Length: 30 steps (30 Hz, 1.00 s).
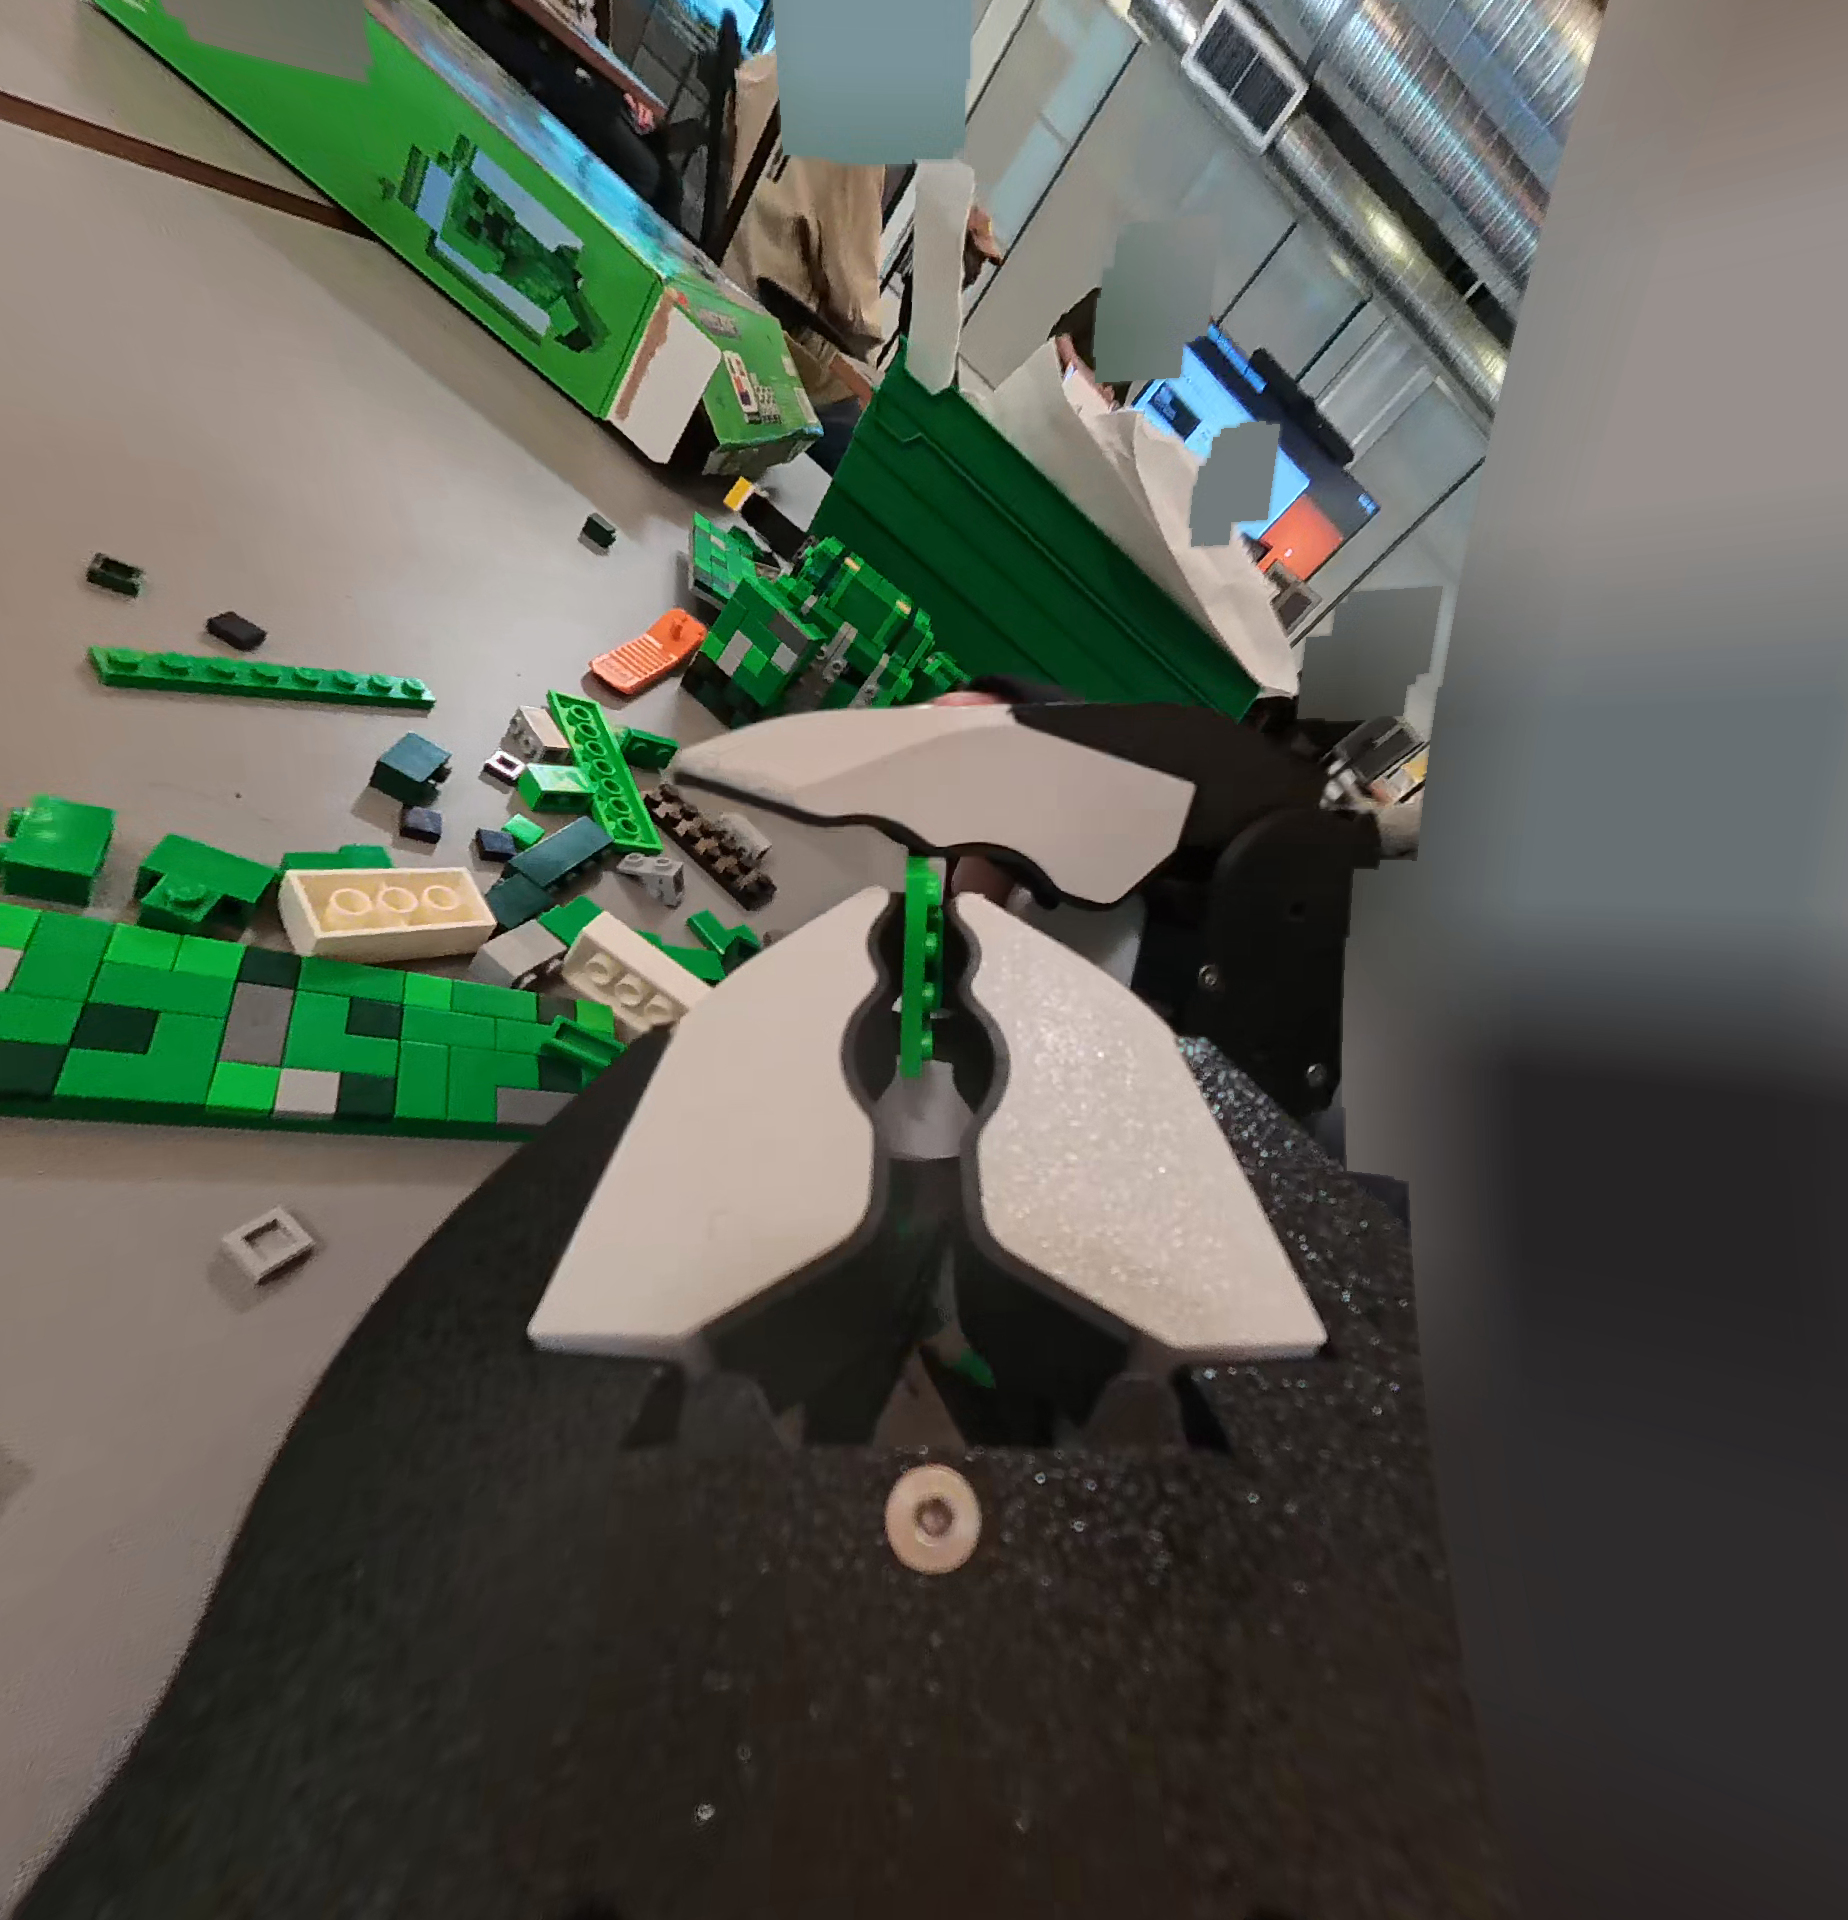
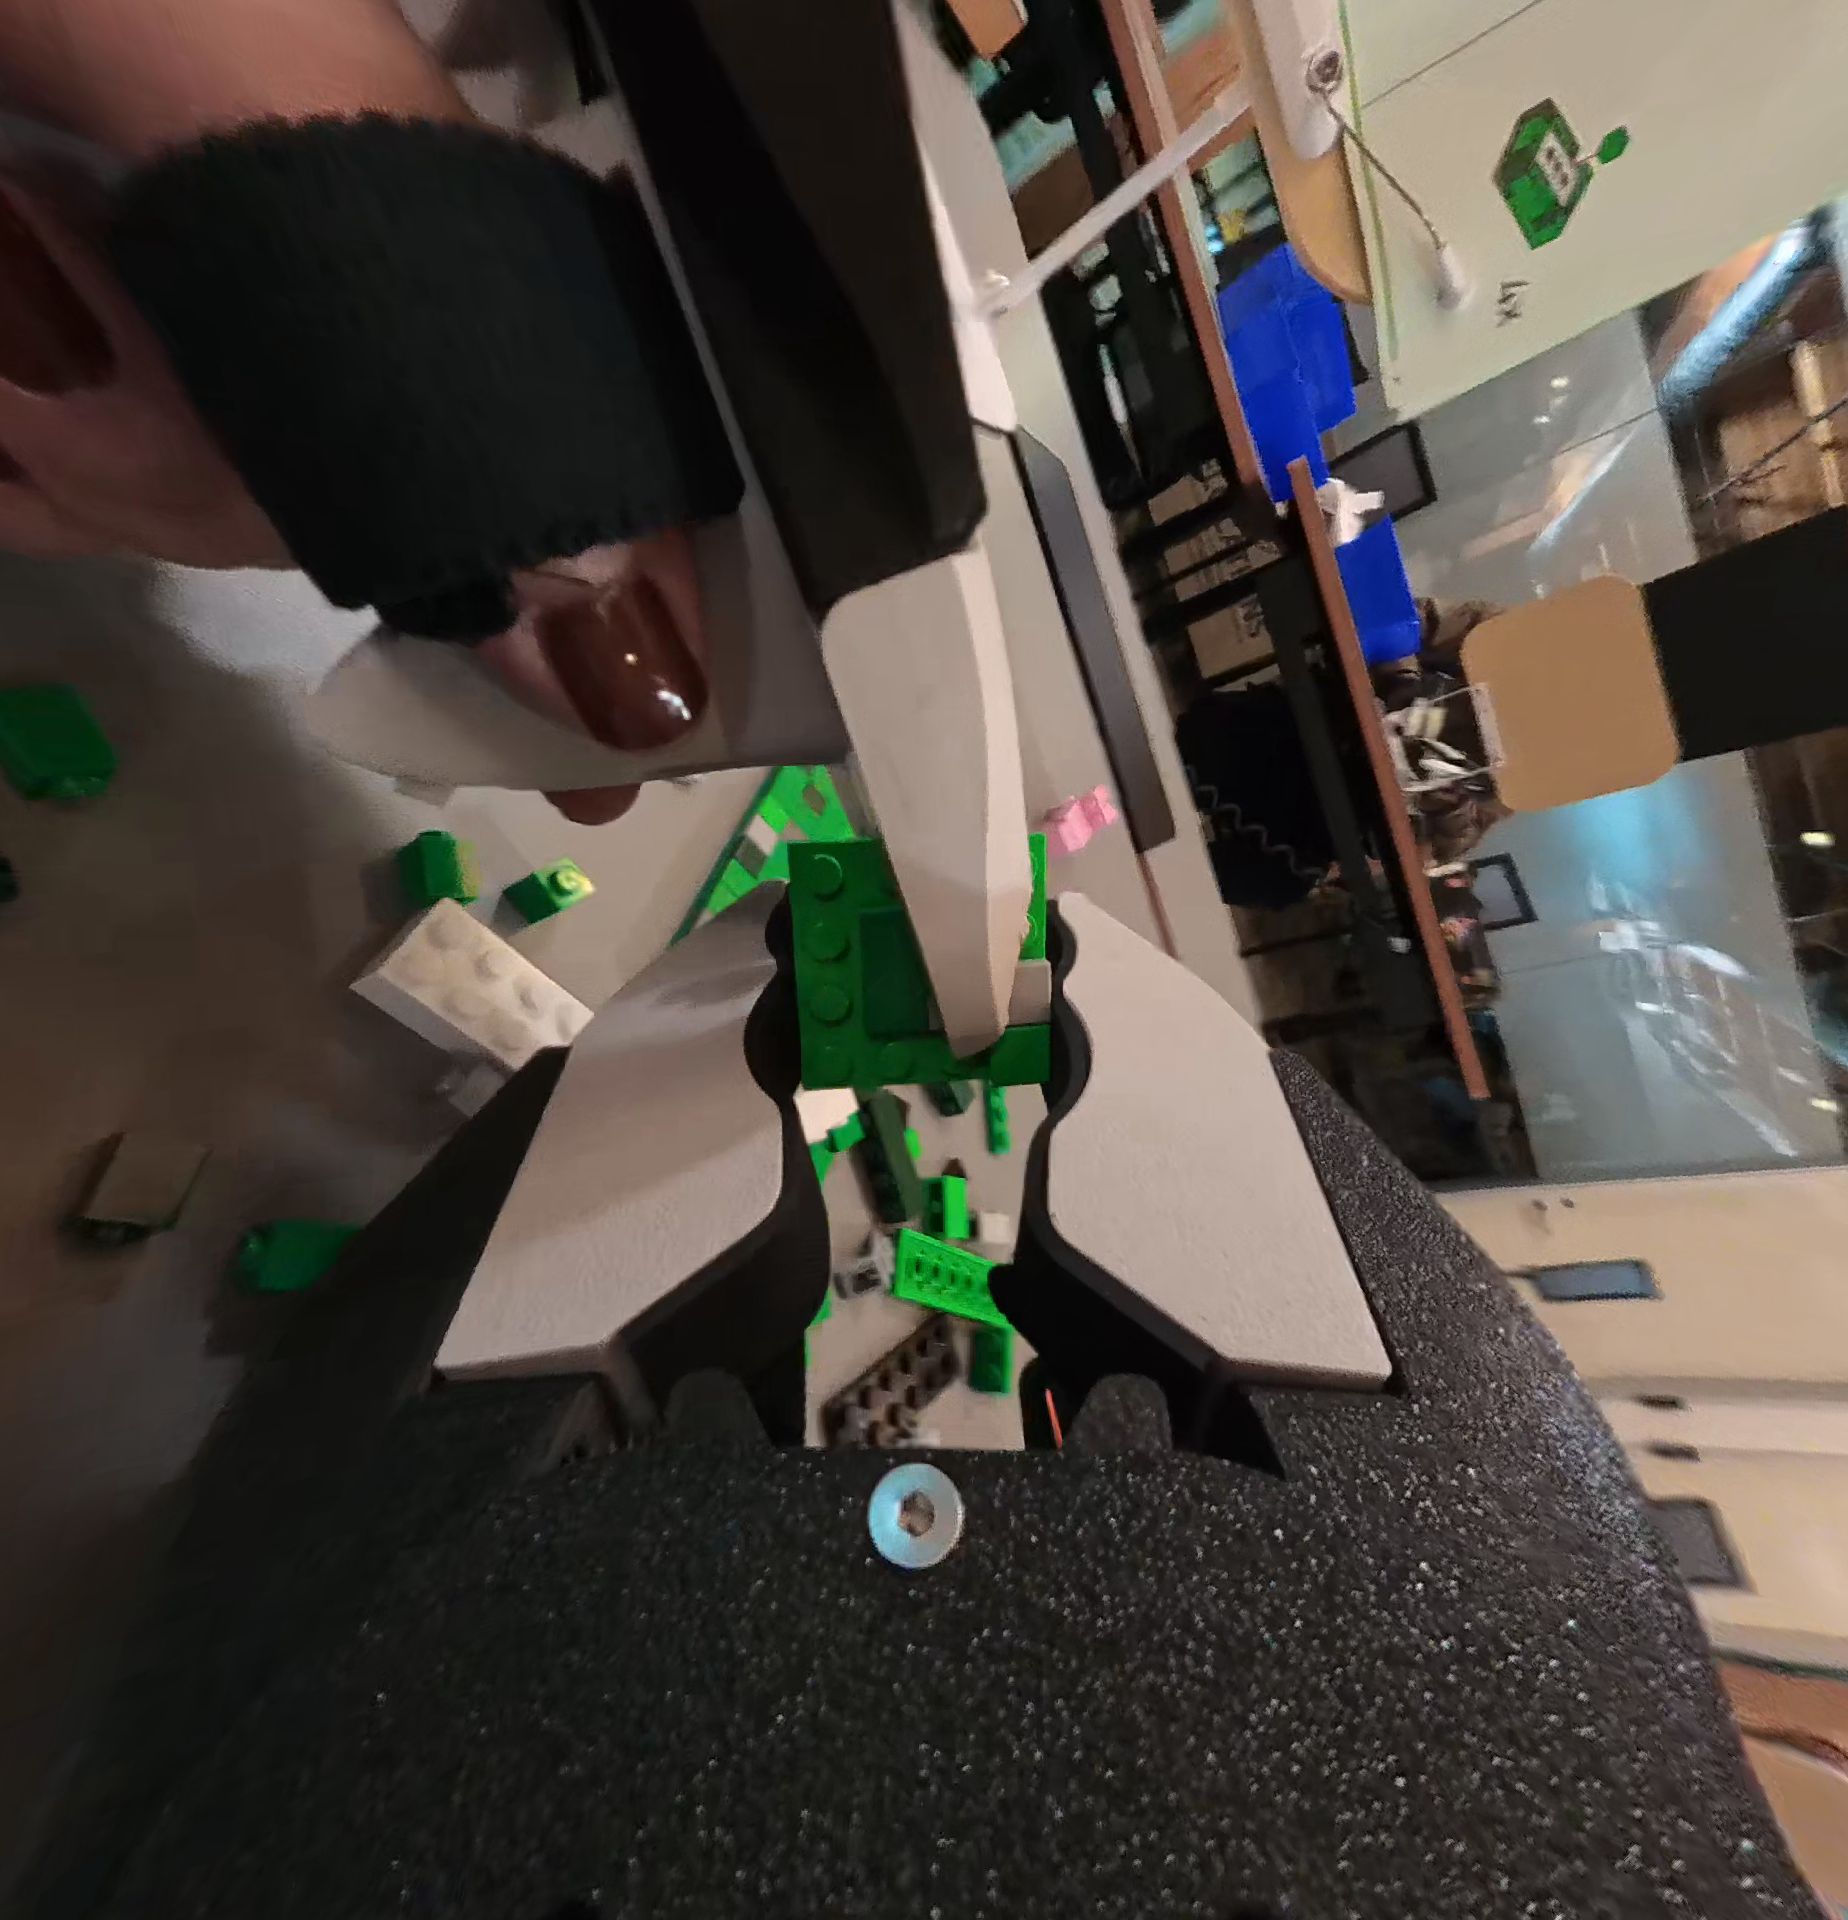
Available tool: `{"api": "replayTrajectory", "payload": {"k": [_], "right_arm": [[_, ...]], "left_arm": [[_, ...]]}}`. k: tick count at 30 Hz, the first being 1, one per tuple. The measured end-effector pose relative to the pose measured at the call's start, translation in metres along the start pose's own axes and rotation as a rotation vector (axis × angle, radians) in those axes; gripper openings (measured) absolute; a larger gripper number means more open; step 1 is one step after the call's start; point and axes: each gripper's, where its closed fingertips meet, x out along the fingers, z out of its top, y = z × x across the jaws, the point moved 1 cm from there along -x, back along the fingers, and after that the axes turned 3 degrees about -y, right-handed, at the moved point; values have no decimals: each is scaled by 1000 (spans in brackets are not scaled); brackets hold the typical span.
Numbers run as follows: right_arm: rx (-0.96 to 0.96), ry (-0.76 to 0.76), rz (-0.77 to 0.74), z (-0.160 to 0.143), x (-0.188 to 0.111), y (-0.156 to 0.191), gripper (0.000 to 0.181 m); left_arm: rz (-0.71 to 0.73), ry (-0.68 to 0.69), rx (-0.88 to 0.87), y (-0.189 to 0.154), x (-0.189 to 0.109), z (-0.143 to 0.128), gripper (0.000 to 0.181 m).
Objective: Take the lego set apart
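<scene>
A small green lego plate assembly (image 2: pixel 847 977) with darker green tiles is held in the air between both grippers. In the left wrist view it shows edge-on (image 1: pixel 920 966). My left gripper (image 1: pixel 920 914) is shut on its two flat faces. My right gripper (image 2: pixel 915 925) is shut across its width. The left gripper's grey fingers (image 2: pixel 951 831) come down from above over the plate's face, held by a hand in a black fingerless glove (image 2: pixel 411 364). The right gripper's finger (image 1: pixel 930 790) crosses just above my left fingertips.
On the grey table (image 1: pixel 224 416) lie a wide green mosaic plate (image 1: pixel 224 1039), white bricks (image 1: pixel 380 909), a long green plate (image 1: pixel 255 675), an orange brick separator (image 1: pixel 645 655) and many loose pieces (image 2: pixel 930 1268). A partly built green model (image 1: pixel 816 634), a green bin (image 1: pixel 1003 582) and the set's box (image 1: pixel 463 208) stand behind.
</scene>
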Motion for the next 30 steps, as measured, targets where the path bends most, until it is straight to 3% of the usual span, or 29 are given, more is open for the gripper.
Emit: {"api": "replayTrajectory", "payload": {"k": [1, 7, 12, 15, 20, 23, 27, 30], "right_arm": [[-34, 16, -34, 0, 0, -3, 42], [-256, 121, -232, -1, 1, -18, 39], [-303, 126, -263, -1, 1, -21, 38], [-224, 96, -190, -3, 4, -13, 38], [-168, 35, -22, -6, 7, 6, 38], [-113, 0, 71, -6, 7, 16, 38], [-107, 0, 89, -6, 7, 18, 38], [-126, 9, 68, -6, 7, 15, 38]], "left_arm": [[-12, -20, -23, -1, 0, 2, 6], [-94, -103, -188, -2, -2, 7, 6], [-133, -132, -267, -2, -2, 8, 7], [-100, -78, -226, 2, -2, 4, 6], [48, 106, 138, 9, -3, -10, 8], [13, 160, 118, 9, -5, -17, 9], [12, 188, 123, 9, -6, -19, 11], [18, 224, 59, 13, -2, -26, 36]]}}
